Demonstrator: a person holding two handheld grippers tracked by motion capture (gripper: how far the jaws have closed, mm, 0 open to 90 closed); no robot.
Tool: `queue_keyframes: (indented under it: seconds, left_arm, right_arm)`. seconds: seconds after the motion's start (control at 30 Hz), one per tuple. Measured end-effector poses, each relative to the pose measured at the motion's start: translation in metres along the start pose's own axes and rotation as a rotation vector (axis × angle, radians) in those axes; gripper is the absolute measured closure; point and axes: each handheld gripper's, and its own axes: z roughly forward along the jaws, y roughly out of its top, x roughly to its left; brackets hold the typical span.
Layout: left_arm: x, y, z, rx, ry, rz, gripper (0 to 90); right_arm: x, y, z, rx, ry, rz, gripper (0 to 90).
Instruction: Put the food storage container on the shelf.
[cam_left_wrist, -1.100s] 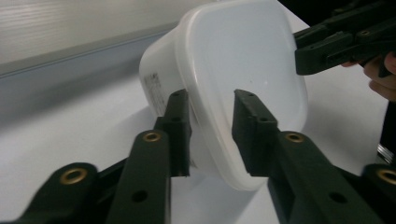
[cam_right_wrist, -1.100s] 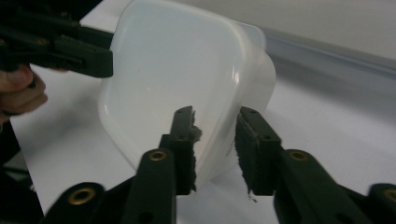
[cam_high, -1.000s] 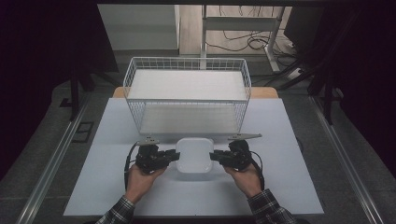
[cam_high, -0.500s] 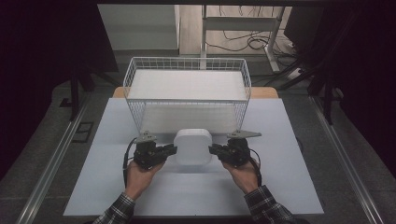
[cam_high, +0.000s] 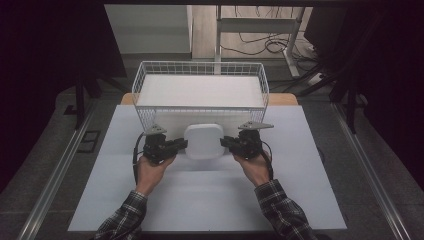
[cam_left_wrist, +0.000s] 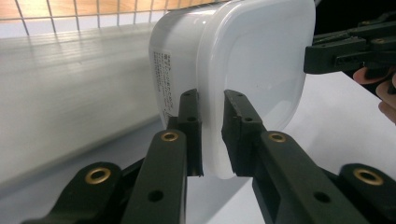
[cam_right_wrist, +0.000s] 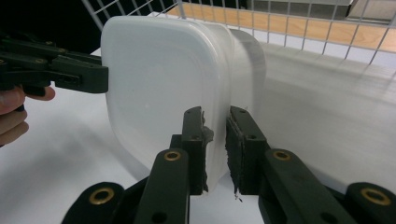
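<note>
A white lidded plastic container (cam_high: 203, 141) hangs above the white table (cam_high: 210, 200), just in front of the wire basket (cam_high: 200, 90). My left gripper (cam_high: 181, 145) is shut on the container's left rim (cam_left_wrist: 212, 135), one pad on each side of the lid's edge. My right gripper (cam_high: 226, 143) is shut on its right rim (cam_right_wrist: 215, 154) the same way. In the left gripper view the container (cam_left_wrist: 243, 70) shows a printed label on its side, and the right gripper's jaws reach in from the right. In the right gripper view the container (cam_right_wrist: 163, 88) stands on edge before the basket mesh.
The white wire basket (cam_right_wrist: 299, 28) stands at the back middle of the table, with a white liner on its floor. A wooden board (cam_high: 285, 99) shows behind it. Dark floor, metal rails and table legs surround the table.
Both hands have carried the container away from the person toward the basket and lifted it a little. The grips on its two rims are unchanged.
</note>
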Motion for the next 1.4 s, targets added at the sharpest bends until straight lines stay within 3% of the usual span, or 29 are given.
queue_keyframes:
  seconds: [0.37,0.53,0.67,0.83,1.03,1.13,1.27,1.4]
  left_arm:
    - [0.017,0.005,0.023,0.037,0.025,-0.038,77.6]
    - [0.023,0.007,0.026,0.028,-0.006,-0.065,77.5]
    - [0.025,0.005,0.028,0.032,-0.014,-0.064,76.9]
    - [0.026,0.003,0.032,0.002,0.000,-0.042,73.3]
    - [0.027,0.004,0.036,-0.020,0.059,-0.001,68.3]
    - [0.026,0.004,0.038,-0.048,0.089,0.003,66.2]
    - [0.025,0.004,0.042,-0.081,0.133,0.023,63.9]
    - [0.026,0.008,0.044,-0.088,0.171,0.040,60.9]
  right_arm:
    - [-0.018,-0.002,0.024,0.028,-0.009,0.061,76.6]
    - [-0.026,-0.003,0.028,0.029,0.010,0.101,76.0]
    - [-0.027,-0.003,0.029,0.038,0.015,0.090,74.9]
    - [-0.026,-0.002,0.034,0.038,-0.001,0.066,71.7]
    - [-0.025,0.003,0.041,0.033,-0.038,0.042,66.1]
    - [-0.020,0.006,0.045,0.017,-0.090,-0.011,66.5]
    - [-0.019,0.009,0.047,0.010,-0.119,-0.039,65.7]
    - [-0.021,0.013,0.051,0.001,-0.132,-0.028,66.9]
